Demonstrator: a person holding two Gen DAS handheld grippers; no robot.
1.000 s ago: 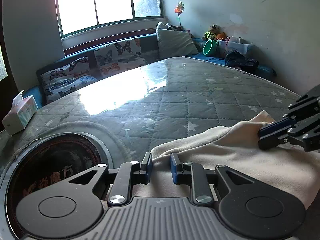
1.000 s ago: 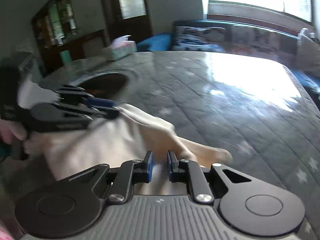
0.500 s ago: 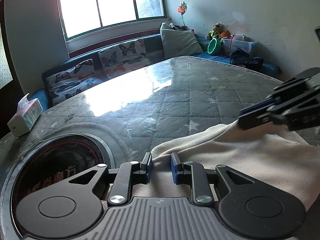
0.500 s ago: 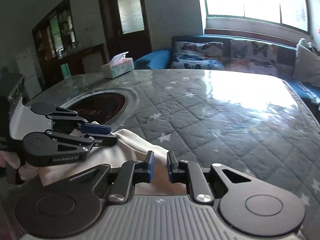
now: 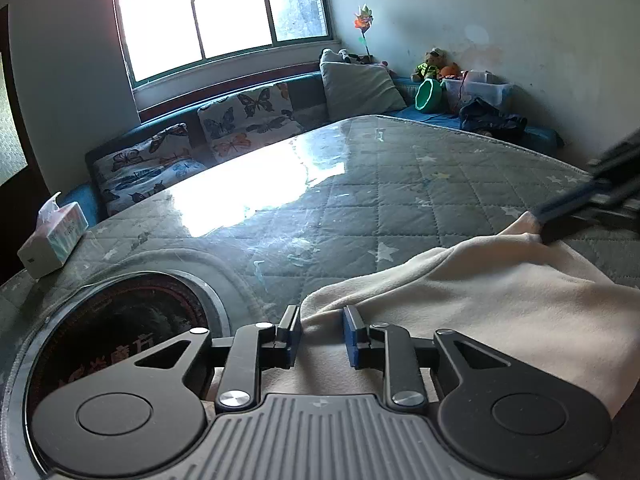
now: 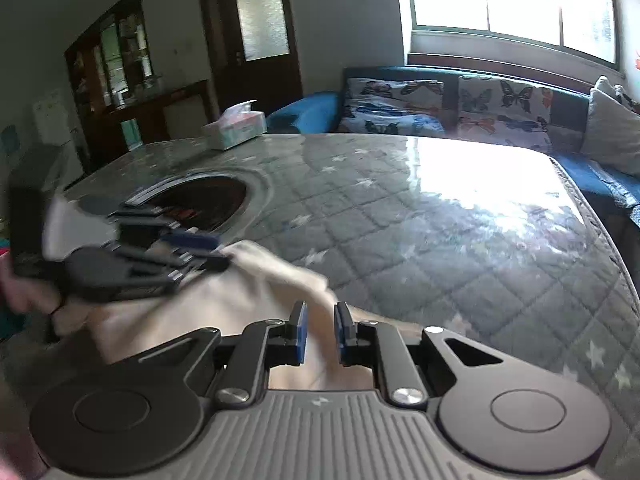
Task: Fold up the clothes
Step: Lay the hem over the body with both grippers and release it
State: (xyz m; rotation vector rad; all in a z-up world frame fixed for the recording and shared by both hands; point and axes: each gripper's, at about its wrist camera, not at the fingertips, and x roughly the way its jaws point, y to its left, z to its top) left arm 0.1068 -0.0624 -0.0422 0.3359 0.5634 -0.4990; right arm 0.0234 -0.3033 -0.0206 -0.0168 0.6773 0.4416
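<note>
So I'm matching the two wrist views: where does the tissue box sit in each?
Left wrist: tissue box at the far left edge, on the table.
Right wrist: tissue box upper left of centre, at the table's far edge.
Shared landmark: the dark round inset near it.

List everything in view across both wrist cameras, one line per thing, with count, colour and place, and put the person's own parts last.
cream garment: 1, cream, near table edge, between both grippers
quilted table cover: 1, grey with stars, over the table
round inset: 1, dark, table's near left
tissue box: 1, white and teal, table's far left edge
butterfly cushions: 2, white patterned, bench under window
plain pillow: 1, grey, bench corner
green bowl: 1, bench, right
left gripper: 1, black, blue pads, garment edge between its fingers
right gripper: 1, black, blue pads, garment between its fingers
hand: 1, behind left gripper, blurred
</note>
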